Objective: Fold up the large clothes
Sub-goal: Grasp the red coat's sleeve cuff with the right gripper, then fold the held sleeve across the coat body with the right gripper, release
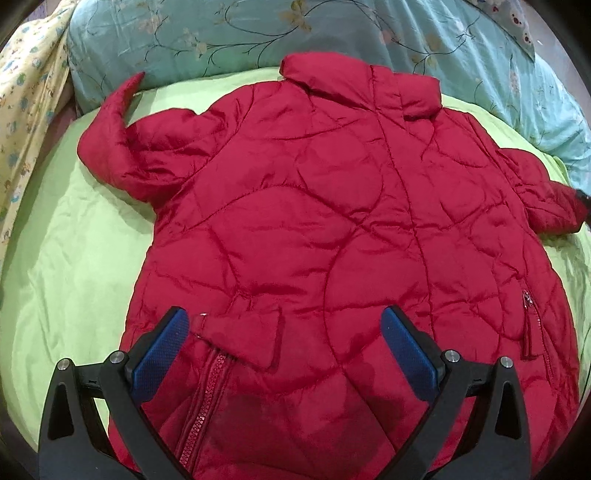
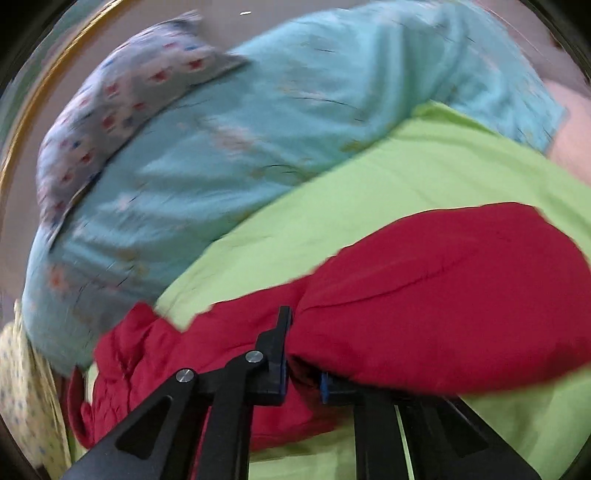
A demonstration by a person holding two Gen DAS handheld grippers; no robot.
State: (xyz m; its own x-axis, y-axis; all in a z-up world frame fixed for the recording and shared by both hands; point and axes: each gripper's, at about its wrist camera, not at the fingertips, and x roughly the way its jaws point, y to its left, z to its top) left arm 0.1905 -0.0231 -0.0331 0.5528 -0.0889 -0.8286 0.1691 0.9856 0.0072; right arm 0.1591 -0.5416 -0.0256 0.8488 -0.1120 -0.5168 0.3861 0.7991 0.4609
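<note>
Jaws wide on the left gripper [image 1: 284, 328] above one red jacket [image 1: 332, 229], right gripper [image 2: 301, 363] clamping a sleeve [image 2: 443, 295], one green sheet [image 1: 74, 240], one blue pillow [image 1: 258, 33]

- The jacket [image 1: 332, 221] is lying spread on the bed sheet [image 1: 74, 258], collar [image 1: 362, 85] pointing toward the pillow [image 1: 258, 33] behind it.
- The left claw [image 1: 284, 332] is hovering over the hem.
- The right claw [image 2: 303, 369] is gripping the sleeve [image 2: 443, 295].
</note>
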